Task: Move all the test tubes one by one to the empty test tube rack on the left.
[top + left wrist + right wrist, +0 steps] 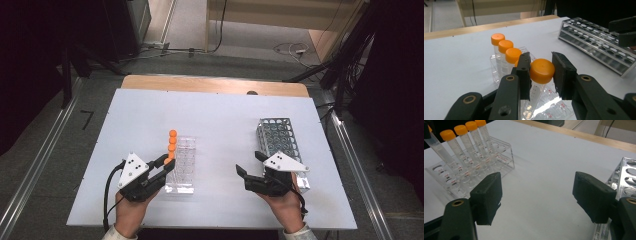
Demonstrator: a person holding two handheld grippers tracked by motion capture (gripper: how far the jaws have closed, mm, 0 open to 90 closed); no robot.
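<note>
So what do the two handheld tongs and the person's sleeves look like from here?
Both the left tongs and right tongs are black, each topped by a grey three-cornered plate with dark dots. Brass-coloured pivot pins show. A black cable trails from the left one. Light cuffs sit at both wrists.

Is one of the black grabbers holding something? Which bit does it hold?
Yes. The left gripper is shut on the nearest tube in the clear rack, pinching its orange cap from both sides. The right gripper is open and holds nothing.
</note>
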